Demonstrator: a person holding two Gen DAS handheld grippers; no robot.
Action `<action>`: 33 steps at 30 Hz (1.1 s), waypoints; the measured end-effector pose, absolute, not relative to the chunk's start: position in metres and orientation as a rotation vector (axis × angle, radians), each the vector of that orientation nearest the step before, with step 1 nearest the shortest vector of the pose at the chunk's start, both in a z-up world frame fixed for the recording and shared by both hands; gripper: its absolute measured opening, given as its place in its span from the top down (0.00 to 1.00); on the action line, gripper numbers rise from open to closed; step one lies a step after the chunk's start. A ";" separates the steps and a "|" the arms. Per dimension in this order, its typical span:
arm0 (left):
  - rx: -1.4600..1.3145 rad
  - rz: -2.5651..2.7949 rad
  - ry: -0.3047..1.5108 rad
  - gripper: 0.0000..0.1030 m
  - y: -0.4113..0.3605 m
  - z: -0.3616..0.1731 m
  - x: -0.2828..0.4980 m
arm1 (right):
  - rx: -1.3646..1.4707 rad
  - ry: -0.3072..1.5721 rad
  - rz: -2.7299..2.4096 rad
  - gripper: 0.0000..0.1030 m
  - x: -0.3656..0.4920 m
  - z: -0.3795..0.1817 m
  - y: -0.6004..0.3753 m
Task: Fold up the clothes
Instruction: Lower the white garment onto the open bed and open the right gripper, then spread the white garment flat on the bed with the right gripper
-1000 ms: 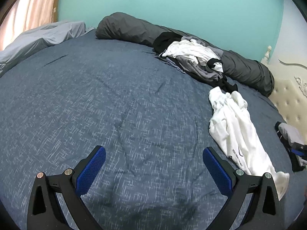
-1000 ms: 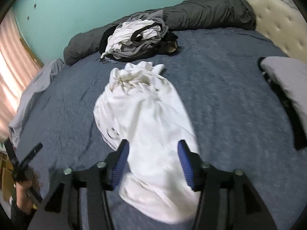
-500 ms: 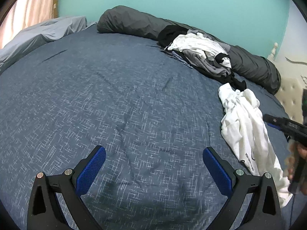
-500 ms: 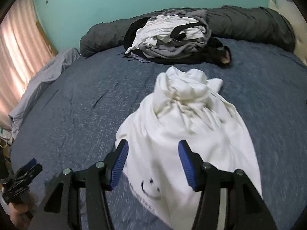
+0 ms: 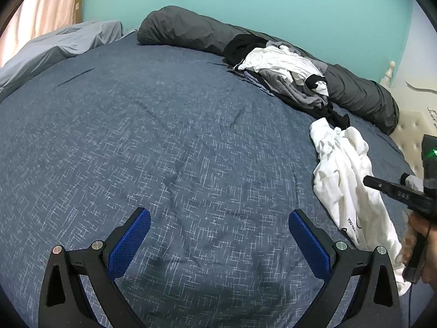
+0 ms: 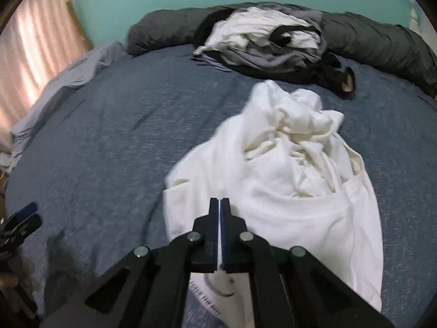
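One garment in play: white T-shirt (image 6: 286, 191), crumpled lengthwise on the blue bedspread (image 5: 164, 136), printed hem end nearest, bunched-up end farther off. Right gripper (image 6: 220, 205) pressed together on the shirt's near edge, with a thin strip of white pinched between the blue pads. Left gripper (image 5: 218, 224) spread wide and empty, hanging over bare bedspread well to the side of the shirt. Step in hand, by judgement: first hold taken at the hem so as to lift and spread the shirt out, with folding proper not yet begun. Next move probably calling for a second hold by the empty tool on the same hem, some way along from the first, then a lift and shake to let the wadded end fall open before laying it flat. Hard to tell whether one layer or several sit in the pinch, so worth checking as the cloth rises. Plenty of open bed toward the left for laying out. Just beyond the shirt's far end, a pile of unfolded clothes (image 6: 267, 43), white, grey and black, with a black piece trailing close to the shirt, likely to snag or drag along if pulled that way. Behind the pile, a rolled dark grey duvet (image 5: 185, 30) along the teal wall. Off to the far left, a rumpled pale grey sheet (image 5: 62, 41) by the curtain (image 6: 35, 54), clear of the work.
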State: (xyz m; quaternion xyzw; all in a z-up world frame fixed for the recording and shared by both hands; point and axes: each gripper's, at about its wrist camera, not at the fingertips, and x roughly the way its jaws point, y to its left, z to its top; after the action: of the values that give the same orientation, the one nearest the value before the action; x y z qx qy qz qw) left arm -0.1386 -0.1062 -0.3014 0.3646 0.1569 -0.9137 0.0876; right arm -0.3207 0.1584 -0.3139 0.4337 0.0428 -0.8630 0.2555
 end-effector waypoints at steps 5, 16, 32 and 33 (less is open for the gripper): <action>1.094 -2.719 0.464 0.00 -0.104 -0.303 -0.137 | 1.176 0.106 -2.379 0.98 -0.321 -0.305 0.158; 1.125 -2.705 0.481 0.00 -0.108 -0.310 -0.144 | 1.230 0.095 -2.454 0.64 -0.360 -0.326 0.153; 1.065 -2.723 0.441 0.00 -0.110 -0.292 -0.120 | 0.997 0.118 -2.241 0.96 -0.264 -0.255 0.157; 1.058 -2.721 0.443 0.00 -0.112 -0.290 -0.115 | 0.991 0.129 -2.216 0.96 -0.254 -0.251 0.155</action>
State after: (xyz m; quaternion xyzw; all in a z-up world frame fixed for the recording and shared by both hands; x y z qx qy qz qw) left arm -0.1147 -0.1117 -0.2905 0.3568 0.1493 -0.9174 0.0940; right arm -0.2537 0.1550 -0.2507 0.3821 0.0498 -0.8547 0.3478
